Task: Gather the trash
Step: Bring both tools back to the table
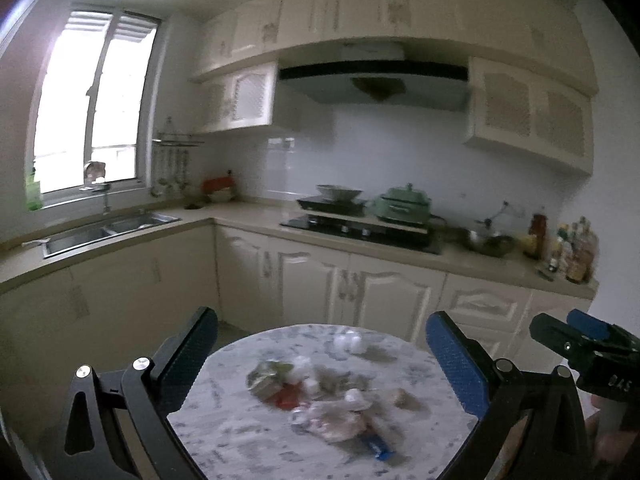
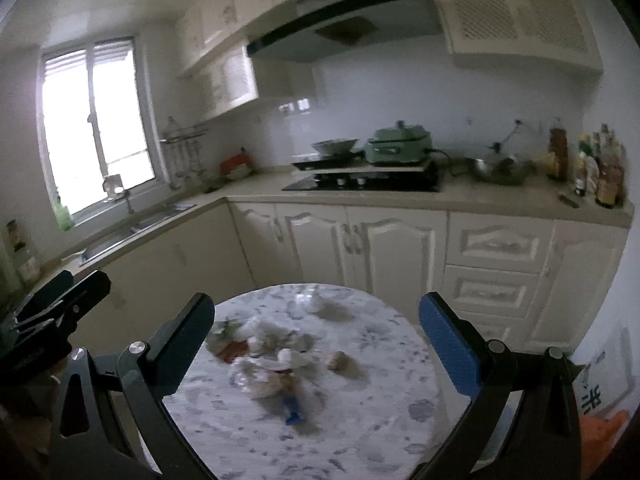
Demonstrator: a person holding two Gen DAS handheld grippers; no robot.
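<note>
Left gripper: we hold it spread wide, nothing between its fingers.
Right gripper: likewise wide apart and bare.
Round table: bears our loose trash pile.
Sink: contents unclear to us.

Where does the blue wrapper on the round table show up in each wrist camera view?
Left wrist: blue wrapper lies low, right of centre, at the near end of the trash pile.
Right wrist: blue wrapper lies low, just left of centre, nearest the camera.
Shared landmark: the green pot on the stove.
</note>
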